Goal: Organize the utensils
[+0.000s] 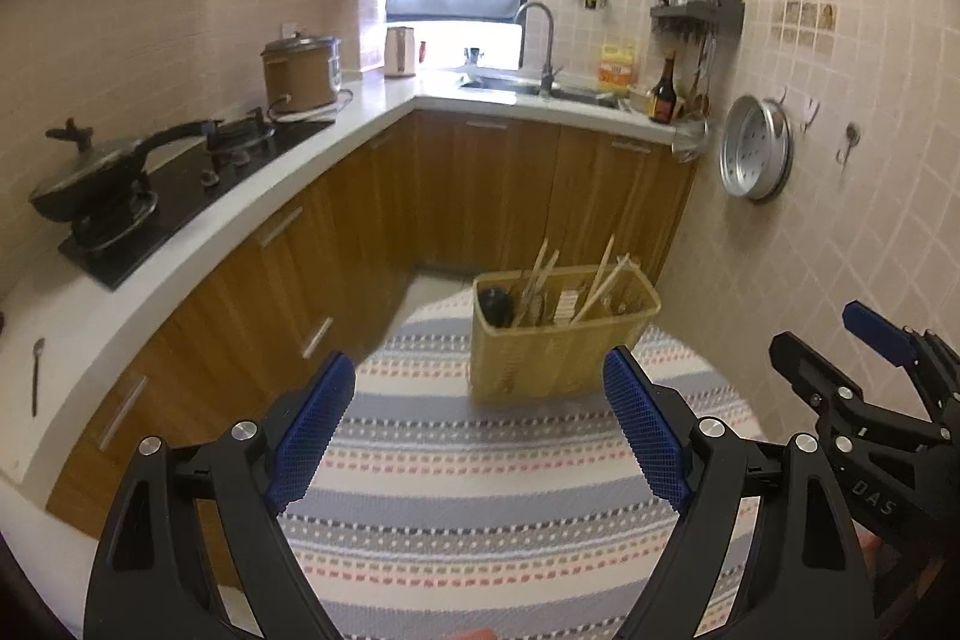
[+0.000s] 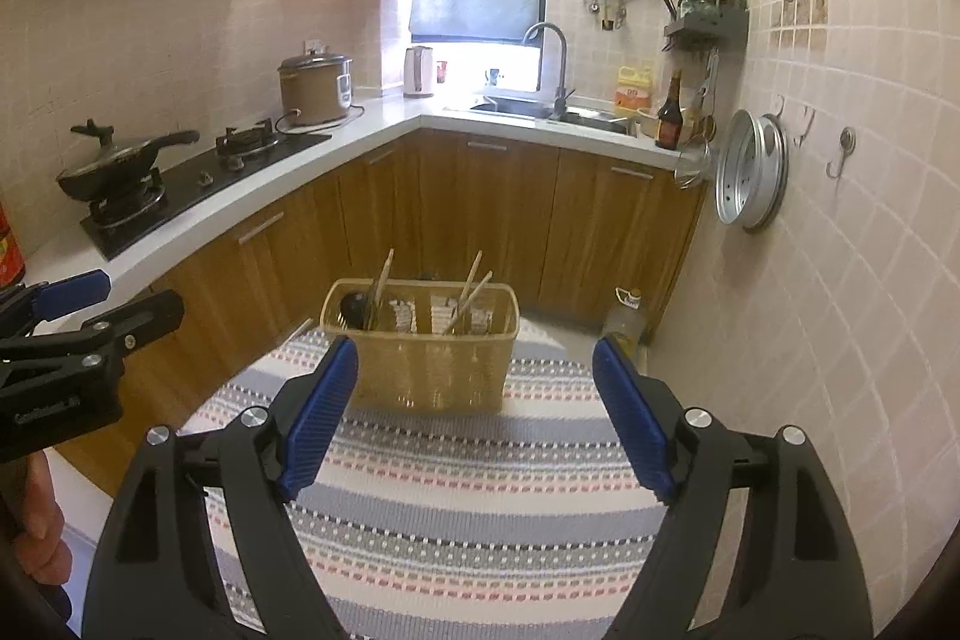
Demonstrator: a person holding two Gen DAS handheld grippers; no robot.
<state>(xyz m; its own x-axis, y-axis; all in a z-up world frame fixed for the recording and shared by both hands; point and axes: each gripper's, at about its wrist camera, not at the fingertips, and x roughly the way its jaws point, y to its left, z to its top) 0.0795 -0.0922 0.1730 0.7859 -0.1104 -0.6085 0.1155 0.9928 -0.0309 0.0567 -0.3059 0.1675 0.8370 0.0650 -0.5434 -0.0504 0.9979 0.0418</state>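
A yellow woven basket (image 1: pixel 558 346) stands on the striped tablecloth (image 1: pixel 480 508), holding several chopsticks (image 1: pixel 600 280) and a black ladle (image 1: pixel 495 304). It also shows in the right wrist view (image 2: pixel 432 370), with chopsticks (image 2: pixel 471 295) sticking up. My left gripper (image 1: pixel 480 400) is open and empty, just short of the basket. My right gripper (image 2: pixel 474 388) is open and empty, facing the basket. A spoon (image 1: pixel 37 373) lies on the white counter at the far left.
The L-shaped counter (image 1: pixel 240 208) carries a stove with a pan (image 1: pixel 102 184), a rice cooker (image 1: pixel 300 70) and a sink (image 1: pixel 528 85). A metal steamer tray (image 1: pixel 756 148) hangs on the tiled wall. An oil bottle (image 2: pixel 624 319) stands on the floor.
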